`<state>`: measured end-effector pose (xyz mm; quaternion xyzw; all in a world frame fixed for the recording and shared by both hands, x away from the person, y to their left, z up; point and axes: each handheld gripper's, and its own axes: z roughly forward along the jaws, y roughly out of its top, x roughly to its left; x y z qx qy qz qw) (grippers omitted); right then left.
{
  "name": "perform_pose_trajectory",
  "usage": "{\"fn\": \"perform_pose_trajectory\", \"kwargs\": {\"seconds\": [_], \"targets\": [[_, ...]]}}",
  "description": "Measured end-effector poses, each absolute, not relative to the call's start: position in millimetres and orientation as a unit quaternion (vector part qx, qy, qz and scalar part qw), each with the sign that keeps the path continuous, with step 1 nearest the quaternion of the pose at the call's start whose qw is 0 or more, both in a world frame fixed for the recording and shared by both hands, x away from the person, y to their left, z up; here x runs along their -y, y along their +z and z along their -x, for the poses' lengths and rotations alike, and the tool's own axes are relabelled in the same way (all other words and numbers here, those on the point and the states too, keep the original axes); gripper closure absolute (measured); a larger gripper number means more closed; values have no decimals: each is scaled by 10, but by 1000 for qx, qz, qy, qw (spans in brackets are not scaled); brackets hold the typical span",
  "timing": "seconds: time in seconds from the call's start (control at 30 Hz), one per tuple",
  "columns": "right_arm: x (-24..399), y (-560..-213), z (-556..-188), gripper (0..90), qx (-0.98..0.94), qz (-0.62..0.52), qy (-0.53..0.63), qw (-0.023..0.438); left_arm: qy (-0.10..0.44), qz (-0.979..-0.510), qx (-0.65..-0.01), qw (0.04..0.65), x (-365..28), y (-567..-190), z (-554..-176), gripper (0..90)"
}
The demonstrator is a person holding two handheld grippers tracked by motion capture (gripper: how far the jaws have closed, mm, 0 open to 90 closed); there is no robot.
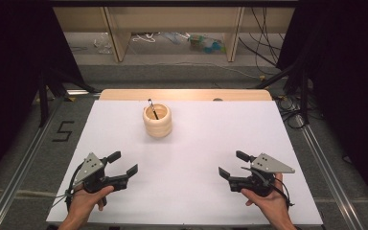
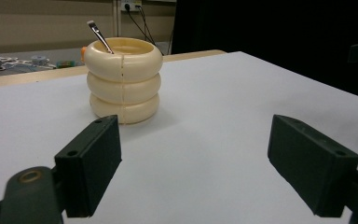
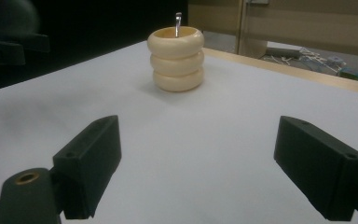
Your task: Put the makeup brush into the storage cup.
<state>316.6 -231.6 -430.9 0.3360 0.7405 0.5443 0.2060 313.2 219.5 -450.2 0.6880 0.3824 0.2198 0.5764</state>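
A cream ribbed cup (image 1: pixel 157 120) made of three stacked rings stands on the white table (image 1: pixel 191 158), toward its far middle. A thin dark-handled tool (image 1: pixel 152 108) leans inside it, tip up. The left gripper view has the cup (image 2: pixel 123 80) ahead and the tool (image 2: pixel 99 36) poking out at its left rim. In the right gripper view the cup (image 3: pixel 177 58) stands farther off with the tool (image 3: pixel 178 23) upright. My left gripper (image 1: pixel 123 163) rests near the front left, open and empty. My right gripper (image 1: pixel 232 164) sits near the front right, open and empty.
A wooden strip (image 1: pixel 184 94) borders the table's far edge. Beyond it, cables and clutter (image 1: pixel 203 43) lie on the floor by wooden furniture legs. Metal rails (image 1: pixel 328 167) run along both sides. A "5" mark (image 1: pixel 63 130) is on the floor at the left.
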Motion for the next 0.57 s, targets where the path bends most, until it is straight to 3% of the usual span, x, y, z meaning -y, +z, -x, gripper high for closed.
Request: {"fn": "perform_pose_trajectory", "kwargs": {"seconds": [0.57], "targets": [[2321, -4314, -3177, 160, -742, -335, 543, 204, 219, -689, -382, 576, -2189, -4505, -3136, 170]]}}
